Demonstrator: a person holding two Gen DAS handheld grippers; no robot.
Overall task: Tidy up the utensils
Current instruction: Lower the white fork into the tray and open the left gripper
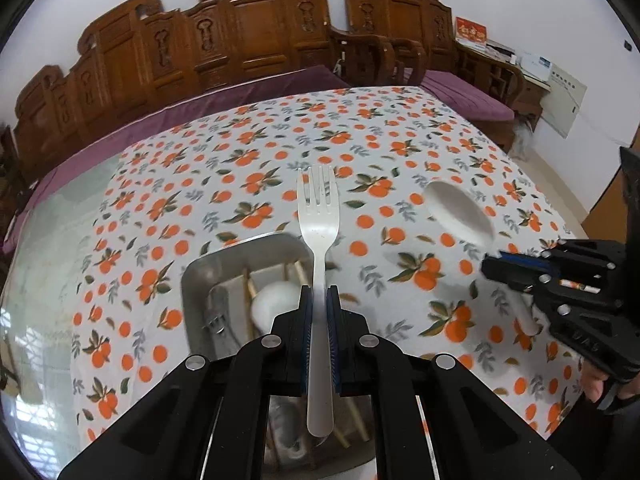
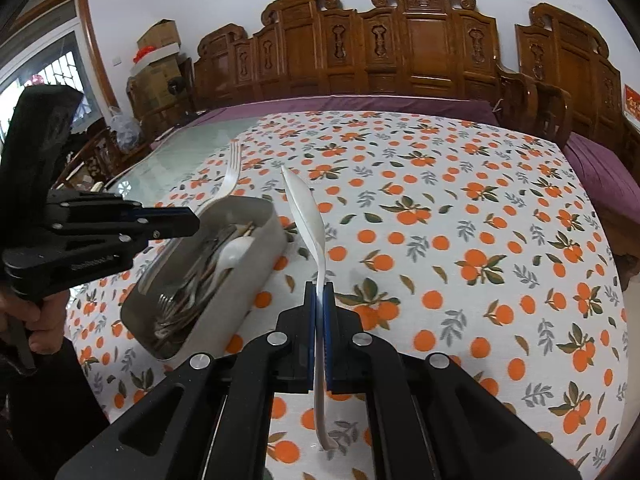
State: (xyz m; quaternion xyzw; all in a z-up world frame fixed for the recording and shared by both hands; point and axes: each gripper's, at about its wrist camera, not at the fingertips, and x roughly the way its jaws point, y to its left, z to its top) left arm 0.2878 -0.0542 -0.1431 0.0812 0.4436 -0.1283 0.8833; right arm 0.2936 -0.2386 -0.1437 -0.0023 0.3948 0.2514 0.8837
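My left gripper (image 1: 319, 294) is shut on a white plastic fork (image 1: 318, 216), held by its handle with tines pointing away, above the near end of a metal tray (image 1: 200, 276). The tray (image 2: 256, 216) holds chopsticks, metal forks and a white spoon (image 2: 236, 254). My right gripper (image 2: 319, 288) is shut on a white plastic spoon (image 2: 306, 204), bowl forward, held above the cloth right of the tray. In the left wrist view the right gripper (image 1: 504, 270) is at the right with the spoon bowl (image 1: 460, 212). In the right wrist view the left gripper (image 2: 188, 220) holds the fork (image 2: 230, 178) over the tray.
The table is covered by a white cloth with an orange-fruit print (image 2: 460, 240); bare glass table top (image 2: 180, 152) shows at its left. Carved wooden chairs (image 2: 420, 48) with purple cushions line the far side. Cardboard boxes (image 2: 156, 60) stand in the far left corner.
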